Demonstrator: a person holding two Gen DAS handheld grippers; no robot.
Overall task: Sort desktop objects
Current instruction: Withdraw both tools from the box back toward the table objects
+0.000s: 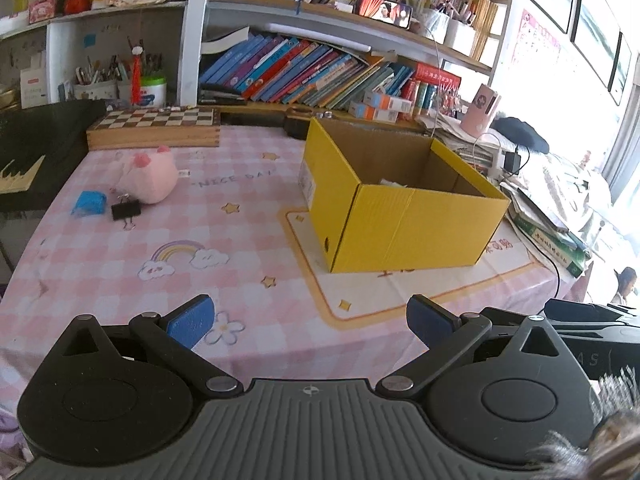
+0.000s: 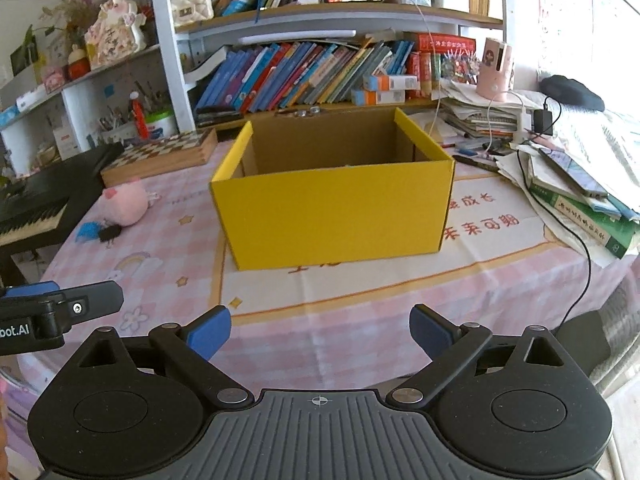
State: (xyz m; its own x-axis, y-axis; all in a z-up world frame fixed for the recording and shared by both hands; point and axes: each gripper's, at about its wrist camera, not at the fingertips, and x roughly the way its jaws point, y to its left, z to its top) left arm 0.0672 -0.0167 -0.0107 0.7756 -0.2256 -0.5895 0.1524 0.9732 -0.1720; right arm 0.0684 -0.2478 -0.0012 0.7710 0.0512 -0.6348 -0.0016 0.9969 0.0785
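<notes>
An open yellow cardboard box (image 1: 404, 224) stands on the pink checked tablecloth; it also shows in the right wrist view (image 2: 336, 208). A pink plush pig (image 1: 148, 176), a black binder clip (image 1: 126, 210) and a small blue object (image 1: 90, 202) lie together at the far left; the pig (image 2: 124, 200) also shows in the right wrist view. My left gripper (image 1: 310, 320) is open and empty, over the near table, apart from everything. My right gripper (image 2: 320, 334) is open and empty in front of the box. The left gripper's fingers (image 2: 60, 300) show at that view's left edge.
A wooden chess box (image 1: 154, 126) lies at the back left, a black keyboard (image 2: 36, 208) beyond the table's left edge. Book stacks, papers and a black cable (image 2: 576, 208) crowd the right side. A pink cup (image 1: 482, 110) and bookshelves stand behind.
</notes>
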